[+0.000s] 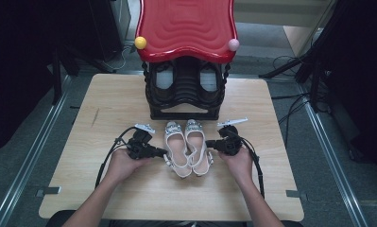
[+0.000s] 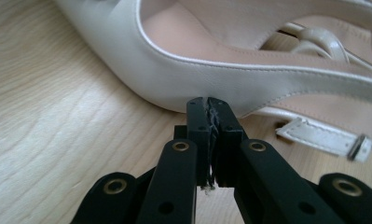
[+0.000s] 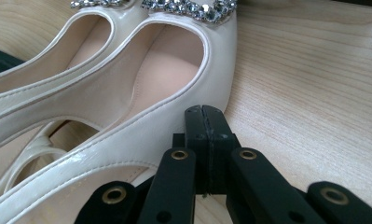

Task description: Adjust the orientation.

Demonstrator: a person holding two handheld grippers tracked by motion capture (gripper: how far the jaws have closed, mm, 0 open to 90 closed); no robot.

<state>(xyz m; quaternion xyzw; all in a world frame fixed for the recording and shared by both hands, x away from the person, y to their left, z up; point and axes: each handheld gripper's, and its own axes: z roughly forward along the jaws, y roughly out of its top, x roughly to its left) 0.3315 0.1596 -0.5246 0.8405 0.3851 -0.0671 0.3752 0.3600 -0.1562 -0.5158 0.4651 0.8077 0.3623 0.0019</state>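
Take the red-topped shoe rack (image 1: 186, 52) at the far edge of the table (image 1: 106, 104) as your marker: the pair of white slingback shoes lies side by side just in front of it, jewelled toes toward the rack and heels toward you. Your left gripper (image 1: 163, 152) has its jaws pressed together with nothing between them, the tips touching the outer side of the left shoe (image 1: 175, 146); in the left gripper view those closed tips meet the shoe's (image 2: 183, 70) pale side wall. Your right gripper (image 1: 209, 145) is likewise closed and empty, its tips against the outer side of the right shoe (image 1: 197, 144), close behind the crystal trim (image 3: 188, 7) in its own view. Inside the rack, on the shelf under the red top, sits a pair of dark shoes (image 1: 186, 80).
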